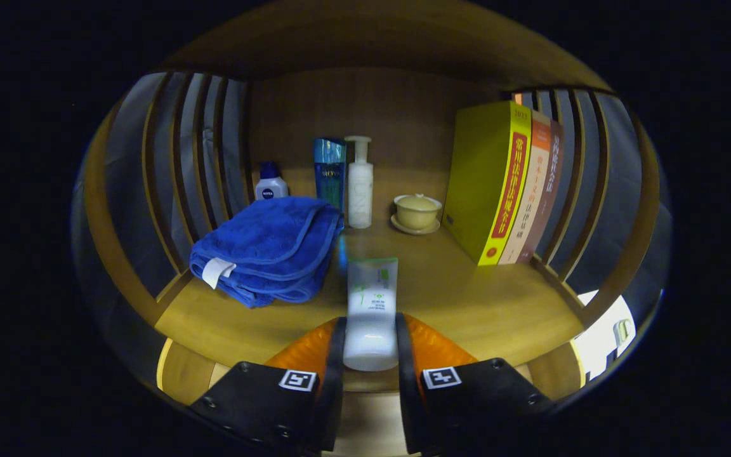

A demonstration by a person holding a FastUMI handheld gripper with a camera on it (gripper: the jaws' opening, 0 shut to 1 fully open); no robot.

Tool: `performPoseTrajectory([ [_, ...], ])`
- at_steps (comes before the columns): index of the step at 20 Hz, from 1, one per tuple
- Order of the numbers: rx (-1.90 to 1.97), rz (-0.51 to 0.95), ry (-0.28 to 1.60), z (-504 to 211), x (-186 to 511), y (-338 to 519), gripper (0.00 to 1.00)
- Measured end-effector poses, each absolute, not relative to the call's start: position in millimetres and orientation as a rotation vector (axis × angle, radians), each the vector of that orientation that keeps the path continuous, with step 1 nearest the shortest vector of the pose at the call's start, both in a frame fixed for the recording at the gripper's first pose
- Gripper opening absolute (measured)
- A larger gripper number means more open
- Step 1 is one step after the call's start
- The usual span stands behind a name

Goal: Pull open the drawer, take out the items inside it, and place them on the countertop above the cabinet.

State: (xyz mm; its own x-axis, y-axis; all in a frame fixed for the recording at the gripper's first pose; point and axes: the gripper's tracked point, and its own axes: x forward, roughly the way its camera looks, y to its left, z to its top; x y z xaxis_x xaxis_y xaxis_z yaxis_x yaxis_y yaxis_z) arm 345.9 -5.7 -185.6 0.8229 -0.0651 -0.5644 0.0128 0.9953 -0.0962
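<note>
A white squeeze tube (370,304) with green print lies lengthwise between my fingers, its cap end toward the camera and its flat end pointing out over the wooden countertop (467,304). My gripper (370,330) is shut on the tube, one finger pressing each side. The tube is at the countertop's front edge, low over the wood; whether it rests on the surface I cannot tell.
A folded blue towel (270,247) lies just ahead on the left. Beyond it stand a small white bottle (270,184), a blue box (330,168) and a white pump bottle (360,184). A lidded cup on a saucer (417,212) and upright books (505,184) sit right. Slatted sides enclose the shelf.
</note>
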Motion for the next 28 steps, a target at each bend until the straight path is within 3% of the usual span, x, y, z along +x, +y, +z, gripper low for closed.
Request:
performPoseTrajectory([
  [8, -0.089, -0.075, 0.597, -200, 345, -8, 0.57],
  [12, -0.086, -0.069, 0.602, -196, 340, -6, 1.00],
  [17, -0.047, -0.025, 0.514, -161, 326, 11, 1.00],
  [24, -0.026, 0.103, 0.289, -71, 246, 38, 1.00],
  [28, -0.080, 0.100, 0.145, -53, 197, 27, 1.00],
])
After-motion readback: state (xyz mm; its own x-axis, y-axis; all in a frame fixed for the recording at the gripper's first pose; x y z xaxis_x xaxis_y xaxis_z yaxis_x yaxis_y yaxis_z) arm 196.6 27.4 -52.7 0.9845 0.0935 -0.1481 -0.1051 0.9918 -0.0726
